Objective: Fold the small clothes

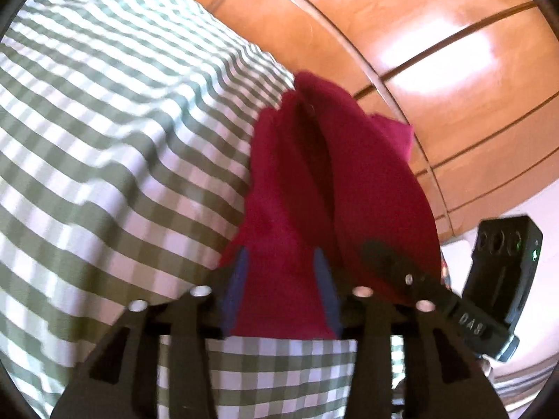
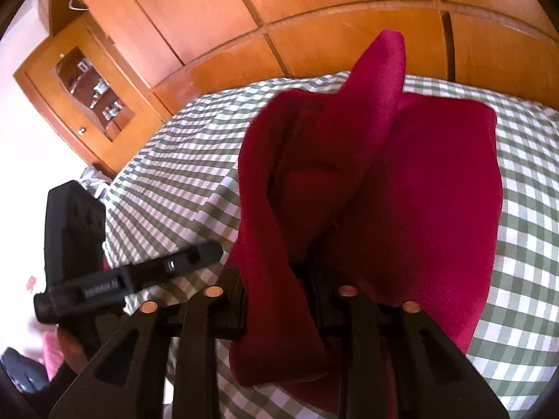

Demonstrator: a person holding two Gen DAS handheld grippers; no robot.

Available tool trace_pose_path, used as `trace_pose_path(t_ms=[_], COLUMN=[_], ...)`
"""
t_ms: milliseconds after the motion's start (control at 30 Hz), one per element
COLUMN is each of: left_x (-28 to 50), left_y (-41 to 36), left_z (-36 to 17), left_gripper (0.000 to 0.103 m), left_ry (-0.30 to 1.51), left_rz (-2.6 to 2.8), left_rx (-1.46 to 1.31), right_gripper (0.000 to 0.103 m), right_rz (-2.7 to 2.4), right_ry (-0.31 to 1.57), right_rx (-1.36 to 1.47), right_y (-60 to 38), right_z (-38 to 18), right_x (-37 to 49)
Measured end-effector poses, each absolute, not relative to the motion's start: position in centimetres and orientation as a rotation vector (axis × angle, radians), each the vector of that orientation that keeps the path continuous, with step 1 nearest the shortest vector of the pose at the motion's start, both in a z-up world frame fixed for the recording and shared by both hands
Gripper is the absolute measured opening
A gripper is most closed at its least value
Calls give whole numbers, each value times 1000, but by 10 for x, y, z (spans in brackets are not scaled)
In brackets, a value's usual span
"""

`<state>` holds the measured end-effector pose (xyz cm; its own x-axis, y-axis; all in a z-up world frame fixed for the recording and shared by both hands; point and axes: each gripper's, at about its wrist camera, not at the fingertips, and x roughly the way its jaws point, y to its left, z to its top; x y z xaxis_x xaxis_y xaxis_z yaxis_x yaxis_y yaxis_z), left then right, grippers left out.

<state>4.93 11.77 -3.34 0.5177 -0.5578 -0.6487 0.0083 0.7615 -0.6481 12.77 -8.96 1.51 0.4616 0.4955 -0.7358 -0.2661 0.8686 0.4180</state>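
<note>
The red garment (image 2: 401,188) lies bunched on the checked bedcover (image 2: 181,174), in front of the wooden wardrobe (image 2: 314,7). The right gripper (image 2: 279,279) has a thick roll of the garment running between its jaws, and the left gripper (image 1: 279,272) has cloth between its blue pads (image 1: 323,272) too. Whether either set of jaws presses the garment I cannot tell. Both sit at the garment's near edge, probably to lay a fold flat
</note>
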Motion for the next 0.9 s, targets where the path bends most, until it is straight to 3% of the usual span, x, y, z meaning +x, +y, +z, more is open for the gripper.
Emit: trace_pose_path(t_ms=[67, 233, 533, 833, 900], left_x=[48, 46, 52, 80, 83], left_y=[125, 145, 150, 95, 85], left_z=[-28, -13, 21, 19, 15], left_gripper=[52, 60, 66, 68, 68], left_ry=[960, 928, 899, 1031, 1055], left_rz=[-354, -340, -395, -547, -544], left_rx=[-650, -698, -694, -647, -614], right_gripper=[60, 74, 74, 74, 69], right_rz=[537, 692, 485, 300, 278], right_ry=[941, 858, 877, 941, 956], right_rx=[284, 392, 424, 310, 282], right_y=[-87, -98, -179, -199, -191], right_z=[25, 47, 27, -10, -19], right_x=[118, 96, 41, 16, 24])
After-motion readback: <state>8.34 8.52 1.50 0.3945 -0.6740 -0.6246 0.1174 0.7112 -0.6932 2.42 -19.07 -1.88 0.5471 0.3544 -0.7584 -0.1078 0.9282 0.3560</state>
